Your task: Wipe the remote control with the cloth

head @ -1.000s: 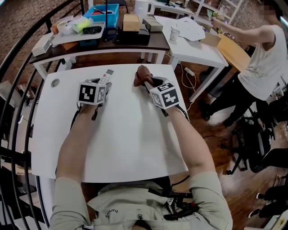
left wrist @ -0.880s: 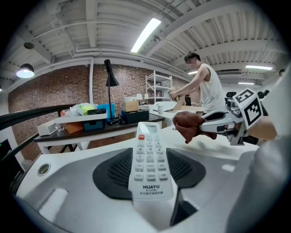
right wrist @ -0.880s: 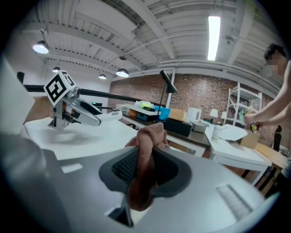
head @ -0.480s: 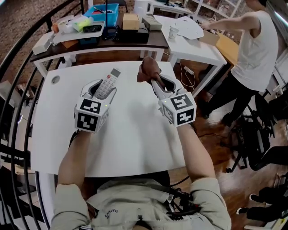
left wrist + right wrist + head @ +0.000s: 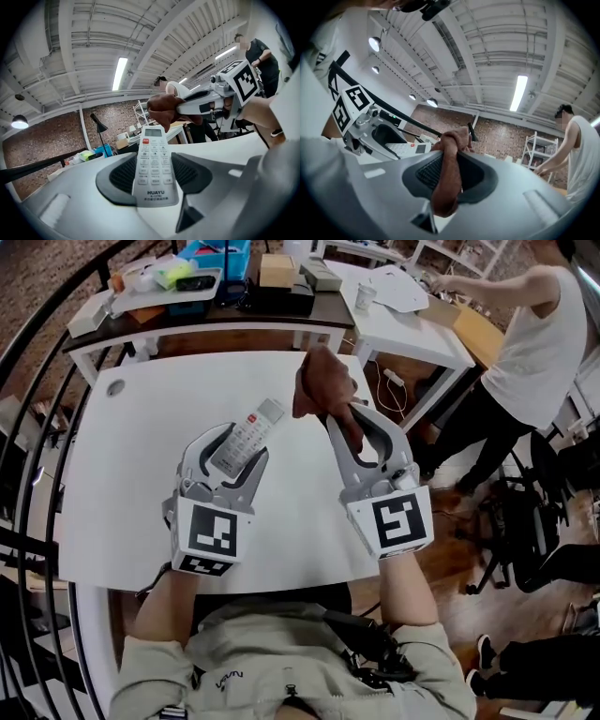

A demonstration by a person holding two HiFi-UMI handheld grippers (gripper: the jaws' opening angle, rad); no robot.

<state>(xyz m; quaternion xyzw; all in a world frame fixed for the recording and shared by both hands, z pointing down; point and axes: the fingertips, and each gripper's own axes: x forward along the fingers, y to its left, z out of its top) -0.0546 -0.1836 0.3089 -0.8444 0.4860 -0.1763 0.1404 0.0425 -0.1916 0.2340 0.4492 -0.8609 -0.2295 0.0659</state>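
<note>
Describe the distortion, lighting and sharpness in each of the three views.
Head view: even light, sharp, the table edges bow outward. Left gripper view: strong fisheye with dark corners; the remote is crisp, the ceiling lamp glares. Right gripper view: same fisheye; the cloth close up is a little soft.

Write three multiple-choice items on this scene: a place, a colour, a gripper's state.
1. Where is the white rectangular plastic remote control?
A) flat on the white table
B) held in the left gripper
C) on the wooden floor
2. What colour is the bunched fabric cloth?
A) brown
B) blue
C) yellow
3. The right gripper is:
A) open, empty
B) shut on the cloth
C) shut on the remote control
Answers: 1 B, the left gripper view shows it clamped there; 2 A, brown in every view; 3 B, the right gripper view shows the cloth pinched.
</note>
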